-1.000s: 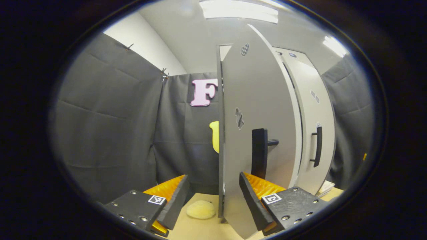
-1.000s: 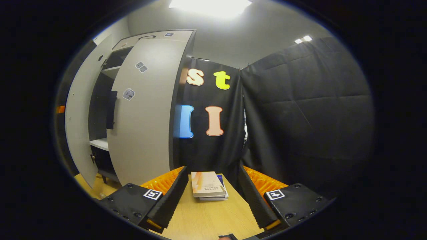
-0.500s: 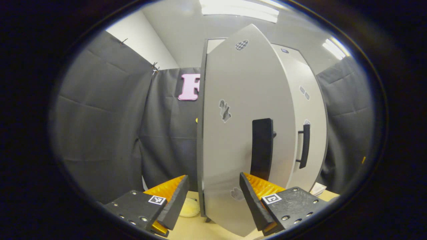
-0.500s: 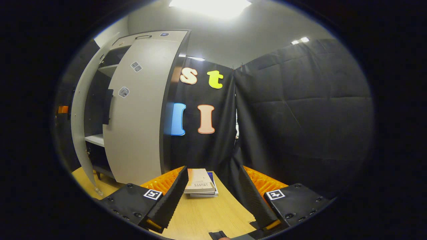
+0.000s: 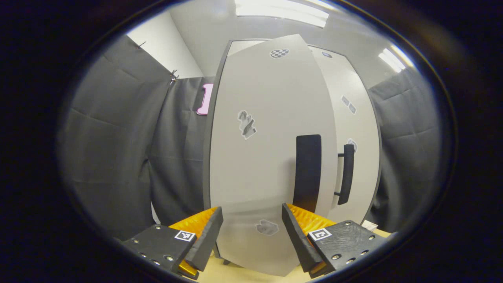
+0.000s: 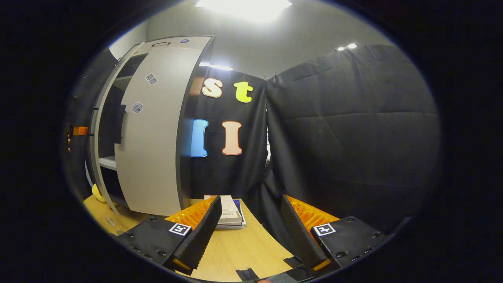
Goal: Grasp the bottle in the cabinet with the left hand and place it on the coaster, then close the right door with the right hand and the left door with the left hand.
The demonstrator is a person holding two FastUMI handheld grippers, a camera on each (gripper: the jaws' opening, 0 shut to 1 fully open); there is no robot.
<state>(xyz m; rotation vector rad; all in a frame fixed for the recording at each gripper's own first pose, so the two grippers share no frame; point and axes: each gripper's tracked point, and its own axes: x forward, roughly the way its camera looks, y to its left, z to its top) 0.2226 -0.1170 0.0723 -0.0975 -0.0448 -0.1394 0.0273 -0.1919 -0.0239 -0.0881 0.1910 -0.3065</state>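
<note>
Facing left door [image 5: 271, 157], seemingly ajar

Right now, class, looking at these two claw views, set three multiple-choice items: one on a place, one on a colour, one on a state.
1. Where does the stack of books lie?
A. on the wooden table
B. on a cabinet shelf
C. between the right claw's fingers

2. What colour are the door handles?
A. white
B. black
C. orange

3. How is the left door?
A. wide open
B. nearly shut, a gap left
C. taken off

Answers:
1 A: the books rest on the table beyond the right claw.
2 B: both bars are black on grey doors.
3 B: the right claw view shows a dark gap with a shelf inside.
</note>
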